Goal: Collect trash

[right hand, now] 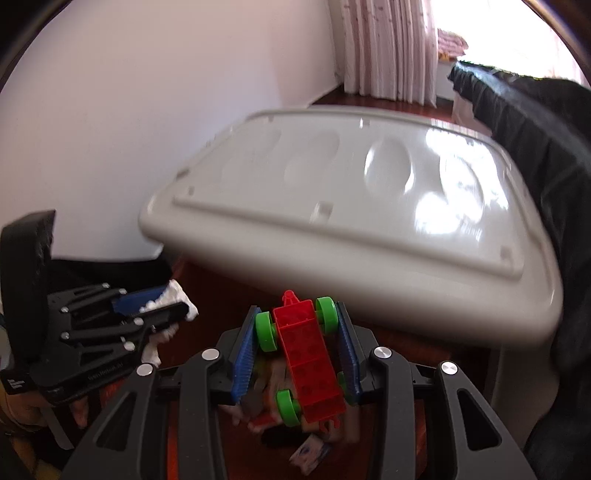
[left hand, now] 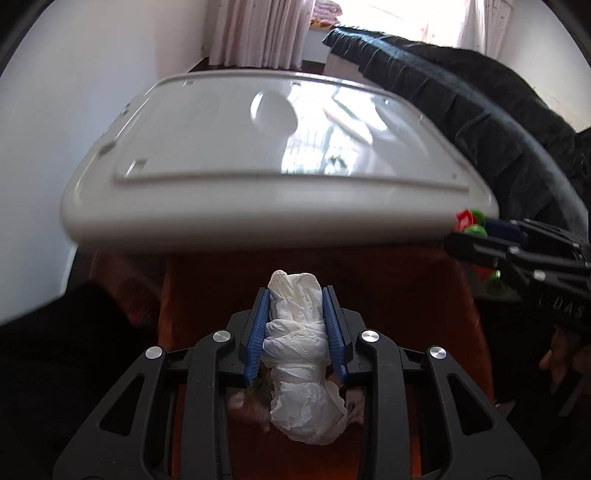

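My left gripper is shut on a crumpled white tissue, held between its blue pads above the red-brown floor. It also shows in the right wrist view at the left, with the tissue sticking out. My right gripper is shut on a red toy car with green wheels. It shows at the right edge of the left wrist view, with the toy in it. Both grippers hover just in front of a closed grey-white bin lid, also in the right wrist view.
A black fabric-covered object stands right of the bin. A white wall is on the left, pink curtains and a bright window behind. Blurred small items lie on the floor below my right gripper.
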The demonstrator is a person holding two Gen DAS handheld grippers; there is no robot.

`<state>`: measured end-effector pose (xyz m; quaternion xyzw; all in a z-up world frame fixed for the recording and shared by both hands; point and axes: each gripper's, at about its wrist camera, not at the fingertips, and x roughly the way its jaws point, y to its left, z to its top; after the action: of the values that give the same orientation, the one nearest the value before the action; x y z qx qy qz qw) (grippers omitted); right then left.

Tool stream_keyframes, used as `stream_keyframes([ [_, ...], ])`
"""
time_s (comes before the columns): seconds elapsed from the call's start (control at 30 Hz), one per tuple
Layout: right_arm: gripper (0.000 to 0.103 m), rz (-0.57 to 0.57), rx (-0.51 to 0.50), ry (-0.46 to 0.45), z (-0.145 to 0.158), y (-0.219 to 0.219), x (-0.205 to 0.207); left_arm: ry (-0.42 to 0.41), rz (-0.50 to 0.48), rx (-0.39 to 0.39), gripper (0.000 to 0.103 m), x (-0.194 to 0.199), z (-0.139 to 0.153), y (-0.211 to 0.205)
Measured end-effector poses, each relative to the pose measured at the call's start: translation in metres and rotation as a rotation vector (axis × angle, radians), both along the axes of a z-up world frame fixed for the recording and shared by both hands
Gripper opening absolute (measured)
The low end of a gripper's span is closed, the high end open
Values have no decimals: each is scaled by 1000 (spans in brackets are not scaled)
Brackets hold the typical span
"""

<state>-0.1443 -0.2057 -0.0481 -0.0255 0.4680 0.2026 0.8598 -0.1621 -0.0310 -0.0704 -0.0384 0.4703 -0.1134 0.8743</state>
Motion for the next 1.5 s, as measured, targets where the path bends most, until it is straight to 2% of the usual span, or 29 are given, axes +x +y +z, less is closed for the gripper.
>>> stream_keyframes([
  [0.17, 39, -53, -26, 58, -25, 1, -23, 26, 17, 10, 29, -19, -11, 4],
  [0.43, 40, -80, -80, 70, -37, 0, -37, 34, 22, 14, 30, -24, -14, 3],
  [0.47, 42, -83, -91, 70, -38, 0, -36, 34, 28, 14, 31, -25, -14, 4],
  [0.5, 50, -92, -115, 60, -39, 1, -36, 31, 43, 11, 35, -26, -14, 6],
  [0.53, 72, -99, -130, 48, -38, 2, -37, 26, 54, 6, 49, -27, -13, 8],
  [0.57, 92, -110, -147, 19, -36, 2, -38, 18, 75, 10, 70, -27, -12, 10],
  [0.6, 98, -123, -157, -21, -32, 1, -41, 5, 117, 36, 80, -28, -9, 13],
  [0.63, 98, -128, -160, -46, -30, 1, -43, -16, 153, 56, 90, -29, -5, 15],
  [0.73, 98, -152, -210, -121, -23, 2, -44, -105, 210, 56, 92, -31, 9, 22],
  [0.87, 98, -173, -254, -202, -17, -1, -47, -153, 246, 38, 93, -32, 17, 30],
  [1.1, 98, -184, -231, -176, -21, -7, -43, -121, 247, 45, 93, -27, 12, 30],
  [1.27, 98, -210, -200, -151, -19, -13, -36, -128, 230, 74, 93, -22, 15, 26],
  [1.37, 98, -225, -190, -152, -8, -17, -23, -151, 203, 110, 93, -13, 25, 18],
  [1.5, 98, -249, -174, -197, 23, -22, 8, -230, 164, 159, 93, 8, 50, 9],
])
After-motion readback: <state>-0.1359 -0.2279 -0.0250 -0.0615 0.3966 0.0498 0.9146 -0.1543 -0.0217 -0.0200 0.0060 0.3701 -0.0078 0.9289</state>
